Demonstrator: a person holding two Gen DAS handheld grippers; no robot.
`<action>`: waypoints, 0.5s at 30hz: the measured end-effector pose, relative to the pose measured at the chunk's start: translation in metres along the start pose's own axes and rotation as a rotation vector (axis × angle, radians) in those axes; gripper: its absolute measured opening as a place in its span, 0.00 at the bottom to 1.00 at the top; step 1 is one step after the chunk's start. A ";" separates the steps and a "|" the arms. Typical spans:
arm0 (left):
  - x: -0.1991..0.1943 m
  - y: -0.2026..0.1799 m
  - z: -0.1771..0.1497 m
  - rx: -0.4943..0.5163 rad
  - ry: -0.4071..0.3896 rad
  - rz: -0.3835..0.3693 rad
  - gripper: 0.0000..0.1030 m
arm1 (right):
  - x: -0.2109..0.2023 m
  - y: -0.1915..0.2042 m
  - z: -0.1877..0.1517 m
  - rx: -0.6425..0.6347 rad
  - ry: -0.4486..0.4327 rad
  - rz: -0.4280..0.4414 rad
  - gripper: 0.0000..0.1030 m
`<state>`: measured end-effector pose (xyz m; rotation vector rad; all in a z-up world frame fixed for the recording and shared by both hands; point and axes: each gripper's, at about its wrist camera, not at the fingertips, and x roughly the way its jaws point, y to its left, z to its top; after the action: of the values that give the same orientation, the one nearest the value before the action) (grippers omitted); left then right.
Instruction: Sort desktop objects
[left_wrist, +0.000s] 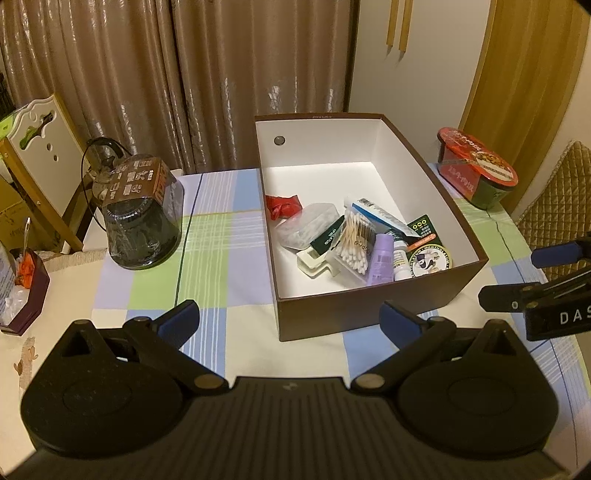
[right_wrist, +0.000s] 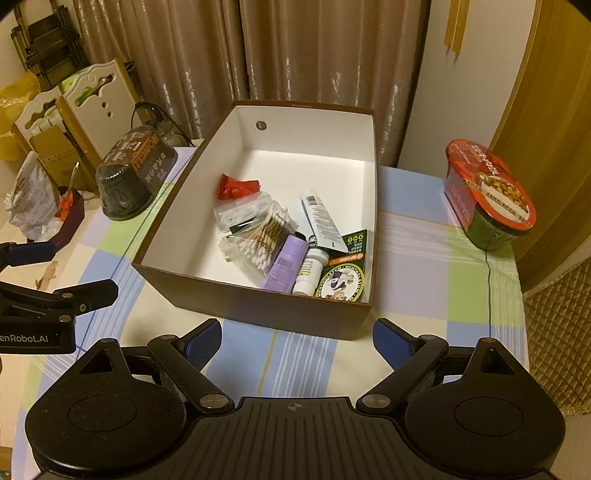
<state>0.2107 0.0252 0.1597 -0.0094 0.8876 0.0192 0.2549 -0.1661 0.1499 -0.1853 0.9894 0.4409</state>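
Observation:
A brown box (left_wrist: 332, 314) with a white inside stands on the checked tablecloth; it also shows in the right wrist view (right_wrist: 258, 306). In it lie a cotton swab pack (left_wrist: 354, 240), a purple bottle (left_wrist: 382, 258), a small white bottle (right_wrist: 308, 271), a tube (right_wrist: 321, 218), a round tin (right_wrist: 341, 282), a red wrapper (left_wrist: 282, 205) and a clear bag (left_wrist: 306, 225). My left gripper (left_wrist: 291, 319) is open and empty just before the box's near wall. My right gripper (right_wrist: 297, 339) is open and empty before the box too.
A dark upturned noodle bowl (left_wrist: 140, 218) stands left of the box. A red noodle cup (left_wrist: 480, 170) lies tilted at the far right. A purple tray (left_wrist: 26, 291) with clutter sits at the left edge. Chairs and curtains stand behind the table.

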 end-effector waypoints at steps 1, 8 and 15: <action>0.001 0.000 0.000 0.000 0.001 0.000 0.99 | 0.001 -0.001 0.000 0.001 0.000 0.000 0.89; 0.004 -0.001 0.002 0.004 0.005 -0.002 0.99 | 0.004 -0.005 0.003 0.008 0.000 0.000 0.89; 0.008 -0.002 0.003 0.014 0.010 -0.003 0.99 | 0.009 -0.008 0.005 0.013 0.004 0.001 0.89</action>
<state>0.2182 0.0230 0.1550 0.0026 0.8981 0.0103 0.2663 -0.1688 0.1450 -0.1742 0.9962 0.4347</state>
